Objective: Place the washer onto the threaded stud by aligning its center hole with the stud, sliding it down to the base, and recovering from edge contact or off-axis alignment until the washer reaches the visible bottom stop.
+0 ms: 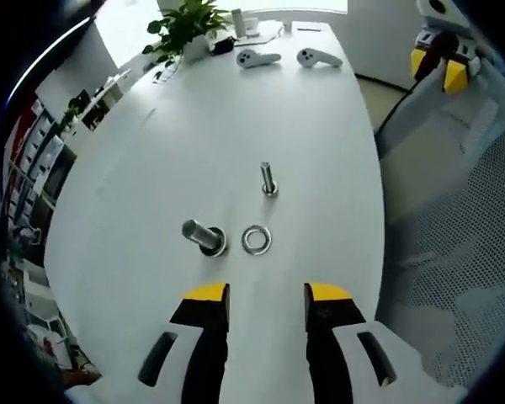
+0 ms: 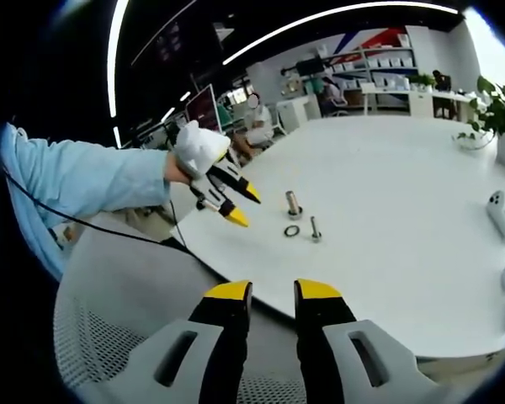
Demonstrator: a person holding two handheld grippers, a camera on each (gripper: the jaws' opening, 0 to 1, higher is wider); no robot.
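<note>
A flat metal washer [image 1: 256, 240] lies on the white table [image 1: 236, 118]. Just to its left a thick metal stud [image 1: 204, 236] stands on a wide base. A thinner bolt [image 1: 268, 180] stands a little farther off. My left gripper [image 1: 268, 295] hovers short of the washer, open, with nothing between its yellow-tipped jaws. From the right gripper view, the left gripper [image 2: 246, 207] is held by a gloved hand and points down toward the stud [image 2: 294, 203], washer [image 2: 292, 231] and bolt [image 2: 315, 228]. My right gripper [image 2: 273, 290] hangs back off the table edge, open and empty.
Two white controllers [image 1: 258, 58] [image 1: 318, 57] and a potted plant [image 1: 185, 25] sit at the table's far end. A mesh chair [image 1: 454, 252] stands beside the table. In the right gripper view, mesh seating [image 2: 93, 337] lies below the table edge, and people sit at distant desks.
</note>
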